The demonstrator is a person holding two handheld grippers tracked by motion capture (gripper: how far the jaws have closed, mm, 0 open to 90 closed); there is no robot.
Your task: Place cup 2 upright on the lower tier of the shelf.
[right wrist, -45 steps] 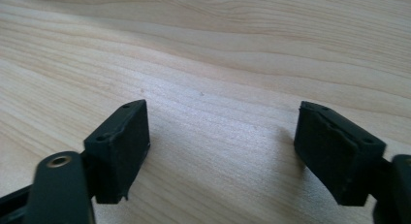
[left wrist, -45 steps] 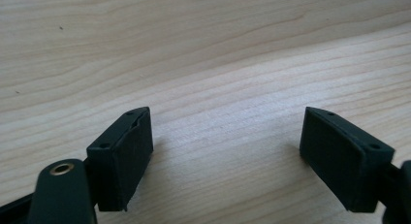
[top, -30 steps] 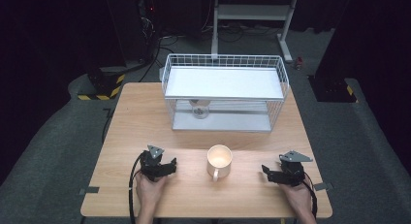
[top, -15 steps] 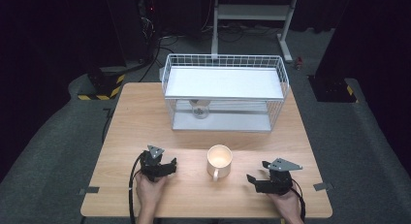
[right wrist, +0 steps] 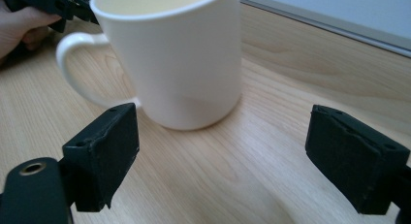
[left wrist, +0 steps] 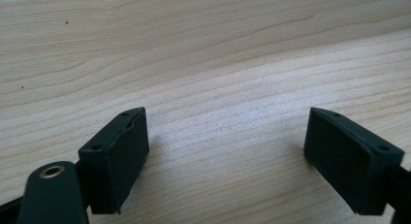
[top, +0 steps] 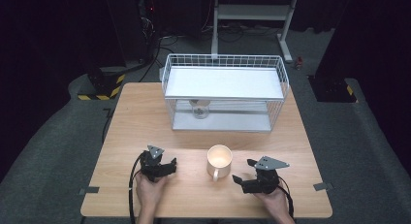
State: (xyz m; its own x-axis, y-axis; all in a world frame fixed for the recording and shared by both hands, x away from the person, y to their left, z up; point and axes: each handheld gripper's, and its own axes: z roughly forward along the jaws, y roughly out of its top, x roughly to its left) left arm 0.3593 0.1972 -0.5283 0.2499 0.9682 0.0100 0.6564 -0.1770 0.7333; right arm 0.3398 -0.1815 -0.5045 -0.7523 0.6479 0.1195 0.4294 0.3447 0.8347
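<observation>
A wooden table [top: 145, 122] was seen from above, with a person's two hands at its near edge, each holding a black two-jaw gripper. A white mug [top: 219, 160] stood upright on the near middle of the table, between the two grippers, its handle pointing toward the person. At the far side sat a white wire basket rack [top: 224, 95] with a small glass-like object [top: 200, 109] on its lower shelf; what that object was could not be made out.

The right gripper [top: 241, 174] lay just right of the mug, pointing left at it and not touching it. Its jaws had just been opening and stood wide apart with nothing between them. In the right gripper view the mug [right wrist: 169, 54] loomed close ahead of the spread pads [right wrist: 104, 153], its handle [right wrist: 80, 64] to the left and the other hand farther off.

The left gripper [top: 170, 166] rested low over the table, left of the mug and a little apart from it. Its jaws stood partly open and empty, with bare wood between the pads [left wrist: 118, 156] in the left gripper view.

The step in hand looked like the right gripper's approach to the mug. The next move would likely call for sliding the open jaws forward around the mug's wall or handle, kept level so the mug was not pushed over, then closing firmly.
</observation>
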